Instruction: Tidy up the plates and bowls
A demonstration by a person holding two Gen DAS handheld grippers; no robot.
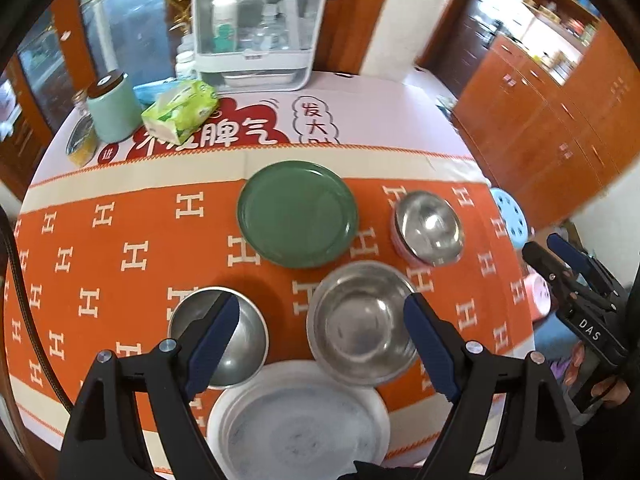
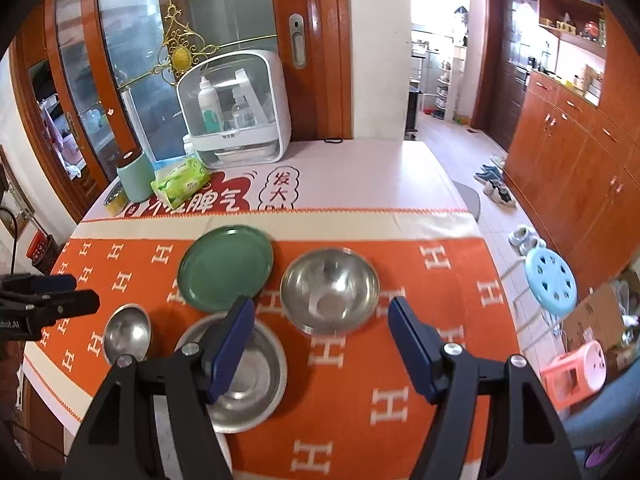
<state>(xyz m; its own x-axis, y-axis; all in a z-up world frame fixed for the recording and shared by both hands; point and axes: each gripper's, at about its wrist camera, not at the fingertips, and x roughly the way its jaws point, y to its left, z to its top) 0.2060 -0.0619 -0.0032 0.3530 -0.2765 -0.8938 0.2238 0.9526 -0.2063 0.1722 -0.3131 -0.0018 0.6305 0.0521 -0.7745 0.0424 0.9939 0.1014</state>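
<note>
1. We hold the left gripper [image 1: 320, 328] above the near edge of the table w/ the orange cloth with white H pattern [image 1: 120, 248]. Its blue-padded fingers stand wide apart and nothing is between them.
2. The right gripper [image 2: 320, 340] hangs over the right part of the cloth, fingers also wide apart and holding nothing.
3. In the left wrist view, the round dark green plate [image 1: 297, 213] lies flat near the centre of the cloth.
4. Right of the plate stands a small shiny steel bowl w/ a pink outer side [image 1: 430, 227], apart from the plate.
5. Closer to us is the large steel bowl [image 1: 360, 322], between the fingers in the picture. Its near rim seems to overlap the round white plate [image 1: 298, 424] at the table edge.
6. Left of it is another steel bowl [image 1: 230, 336], partly hidden behind the left finger; it sits just beside the white plate.
7. At the far side we see a white storage box w/ clear front [image 1: 258, 26], a green tissue pack [image 1: 180, 110] and a pale green canister w/ brown lid [image 1: 110, 104].
</note>
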